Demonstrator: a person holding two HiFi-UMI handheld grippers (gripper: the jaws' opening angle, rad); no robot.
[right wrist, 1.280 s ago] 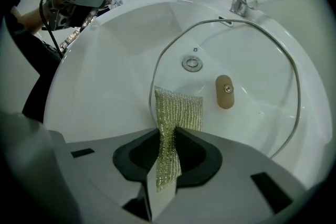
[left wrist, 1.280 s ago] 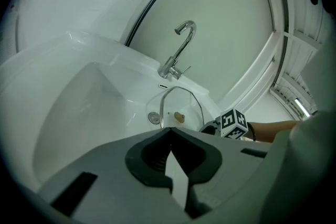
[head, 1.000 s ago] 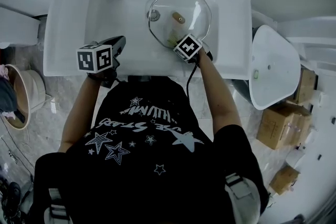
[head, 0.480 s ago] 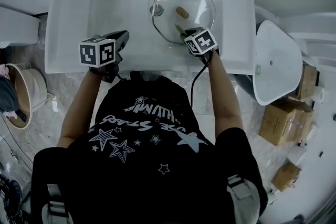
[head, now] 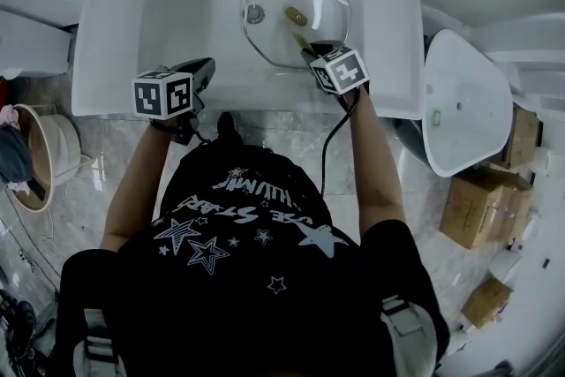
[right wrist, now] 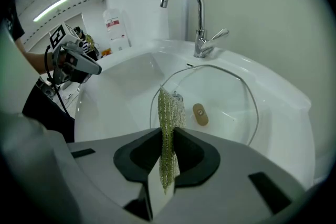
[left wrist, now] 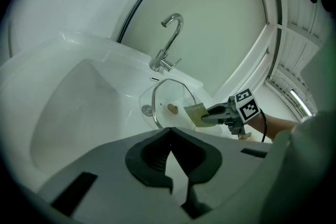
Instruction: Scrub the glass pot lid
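Note:
The glass pot lid (head: 296, 13) lies in the white sink (head: 177, 22) under the faucet, its tan knob (head: 296, 15) up. My right gripper (head: 306, 49) is at the lid's near edge, shut on a green scrub cloth (right wrist: 168, 118) that stands up between its jaws, over the lid (right wrist: 231, 107). My left gripper (head: 201, 73) hovers at the sink's front rim, left of the lid, shut with nothing in it (left wrist: 169, 131). The left gripper view shows the lid (left wrist: 168, 97), the cloth (left wrist: 195, 113) and the right gripper (left wrist: 206, 115).
The chrome faucet (right wrist: 197, 18) stands behind the lid. A white bottle (right wrist: 116, 29) sits on the far counter. A white toilet seat (head: 459, 110) and cardboard boxes (head: 477, 207) are to the right, and a round basin (head: 35, 159) is on the floor to the left.
My right gripper with the cloth has shifted slightly to the right along the lid's near edge. The left gripper stays at the sink's front rim.

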